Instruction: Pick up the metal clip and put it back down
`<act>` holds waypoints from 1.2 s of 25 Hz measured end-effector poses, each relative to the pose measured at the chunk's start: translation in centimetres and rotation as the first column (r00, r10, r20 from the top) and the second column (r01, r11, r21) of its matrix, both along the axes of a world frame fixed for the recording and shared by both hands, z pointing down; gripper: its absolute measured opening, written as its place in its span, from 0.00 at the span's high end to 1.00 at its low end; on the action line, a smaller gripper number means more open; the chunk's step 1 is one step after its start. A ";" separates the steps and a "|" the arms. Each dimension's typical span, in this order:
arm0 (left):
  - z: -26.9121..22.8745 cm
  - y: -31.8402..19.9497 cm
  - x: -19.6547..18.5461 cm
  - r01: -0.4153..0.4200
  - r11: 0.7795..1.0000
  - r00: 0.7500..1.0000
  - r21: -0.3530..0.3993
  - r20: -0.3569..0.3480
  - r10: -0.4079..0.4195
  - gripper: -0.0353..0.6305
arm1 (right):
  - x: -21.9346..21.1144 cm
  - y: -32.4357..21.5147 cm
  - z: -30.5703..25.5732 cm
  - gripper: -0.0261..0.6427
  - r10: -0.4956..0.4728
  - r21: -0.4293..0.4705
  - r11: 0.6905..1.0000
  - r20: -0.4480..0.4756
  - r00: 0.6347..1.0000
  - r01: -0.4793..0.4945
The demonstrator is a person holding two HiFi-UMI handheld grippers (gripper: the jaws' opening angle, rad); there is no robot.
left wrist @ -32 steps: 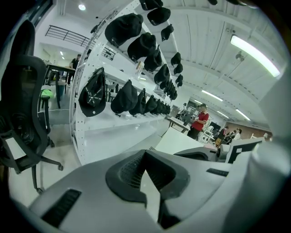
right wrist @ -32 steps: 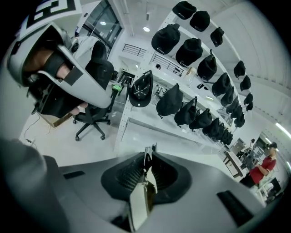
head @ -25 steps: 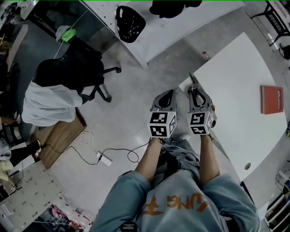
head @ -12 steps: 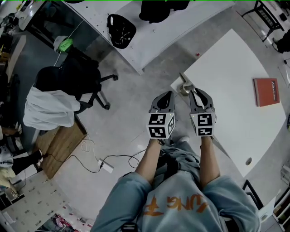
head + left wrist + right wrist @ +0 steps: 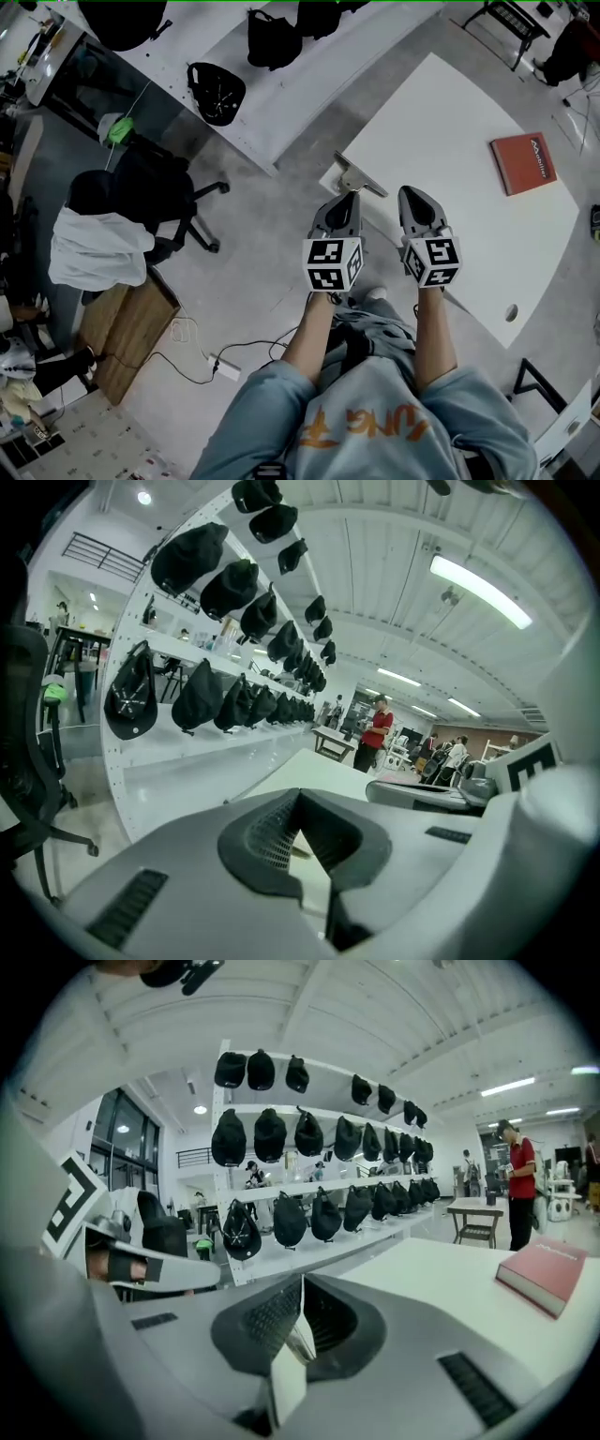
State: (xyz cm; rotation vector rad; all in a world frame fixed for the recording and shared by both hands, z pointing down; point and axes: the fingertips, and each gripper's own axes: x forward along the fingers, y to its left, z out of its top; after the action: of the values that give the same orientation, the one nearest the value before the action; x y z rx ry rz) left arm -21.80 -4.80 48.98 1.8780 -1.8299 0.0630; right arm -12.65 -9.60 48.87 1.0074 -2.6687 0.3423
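Note:
The metal clip (image 5: pixel 362 176) lies as a thin strip at the near left corner of the white table (image 5: pixel 450 131), touched by neither gripper. My left gripper (image 5: pixel 343 200) hovers just short of that corner and points at the clip with its jaws shut. In the left gripper view, my left gripper (image 5: pixel 304 808) shows the table through the slit between its jaws. My right gripper (image 5: pixel 413 194) hangs over the table to the right of the clip, shut. In the right gripper view, my right gripper (image 5: pixel 302 1288) has a pale shiny sliver in its slit that I cannot identify.
A red book (image 5: pixel 523 164) lies far right on the table. A long white shelf unit carries black caps (image 5: pixel 216 92) beyond the table. On the floor to the left are an office chair with a white garment (image 5: pixel 98 246) and a cable with a power strip (image 5: pixel 221 367).
My right gripper was over the table corner and hid part of the clip. It now sits to the right of it, and the whole strip shows. The head camera has shifted.

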 end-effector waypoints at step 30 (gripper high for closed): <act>-13.4 -4.9 30.0 -0.454 0.838 0.891 0.302 0.124 0.438 0.93 | 34.1 0.6 -14.1 0.91 0.508 0.269 0.815 0.092 0.856 -0.513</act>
State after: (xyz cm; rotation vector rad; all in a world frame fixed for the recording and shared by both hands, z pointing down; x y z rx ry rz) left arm 8.24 -9.73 35.56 2.5317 -1.4563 -0.0330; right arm 21.40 -9.03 34.79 1.8274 -2.4581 0.0587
